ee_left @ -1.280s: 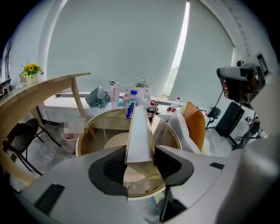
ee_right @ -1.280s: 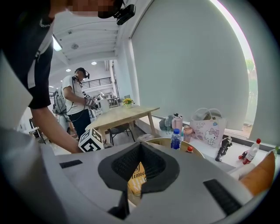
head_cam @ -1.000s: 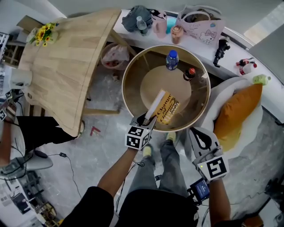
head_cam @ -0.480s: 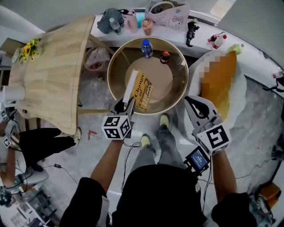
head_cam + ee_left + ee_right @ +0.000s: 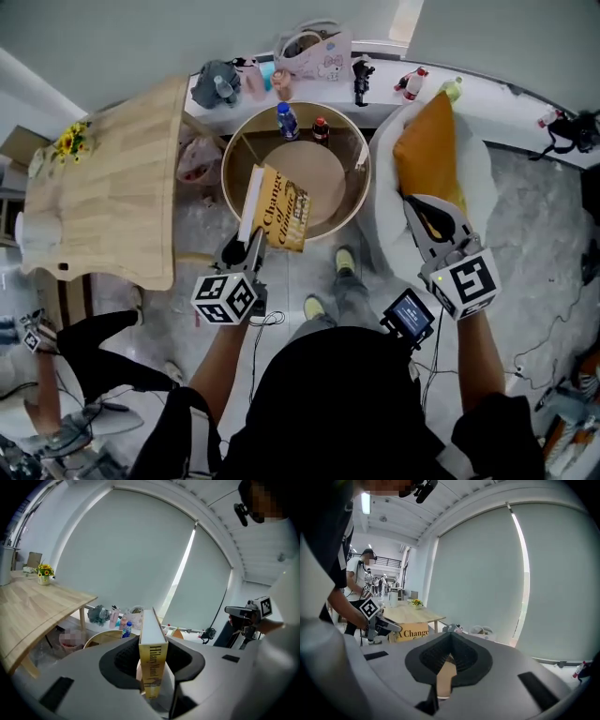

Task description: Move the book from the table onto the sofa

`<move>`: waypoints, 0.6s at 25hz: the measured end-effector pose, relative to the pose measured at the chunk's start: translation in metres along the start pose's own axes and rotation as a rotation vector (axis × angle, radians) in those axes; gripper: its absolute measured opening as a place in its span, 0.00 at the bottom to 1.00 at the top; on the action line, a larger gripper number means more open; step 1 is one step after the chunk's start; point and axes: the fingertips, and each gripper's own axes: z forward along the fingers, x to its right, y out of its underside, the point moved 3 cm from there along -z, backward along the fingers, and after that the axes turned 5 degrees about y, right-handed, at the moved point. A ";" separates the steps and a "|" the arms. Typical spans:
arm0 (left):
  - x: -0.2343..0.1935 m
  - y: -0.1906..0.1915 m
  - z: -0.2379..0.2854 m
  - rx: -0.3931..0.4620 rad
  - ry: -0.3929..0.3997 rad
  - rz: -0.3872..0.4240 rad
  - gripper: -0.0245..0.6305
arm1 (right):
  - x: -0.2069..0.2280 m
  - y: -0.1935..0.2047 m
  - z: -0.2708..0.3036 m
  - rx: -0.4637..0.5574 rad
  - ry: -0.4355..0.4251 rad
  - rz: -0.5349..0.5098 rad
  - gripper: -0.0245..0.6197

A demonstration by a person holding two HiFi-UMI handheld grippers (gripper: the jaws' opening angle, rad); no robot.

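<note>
**Lift done, transfer pending.** The yellow book (image 5: 278, 208) is clamped on edge in the left claw (image 5: 251, 248), whose jaws are closed partway onto its covers. It is seen over the near rim of the round bench (image 5: 328, 173) and is judged to be lifted off it. The right claw (image 5: 419, 211) is closed at the tips and holds nothing; it is seen beside the orange cushion (image 5: 427, 155) of the white sofa (image 5: 480, 183). Carrying the book across and setting it down are judged still to be done.
</note>
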 end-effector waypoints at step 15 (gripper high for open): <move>0.078 -0.010 -0.061 0.054 0.242 0.105 0.27 | -0.035 0.010 -0.134 0.041 0.271 0.083 0.05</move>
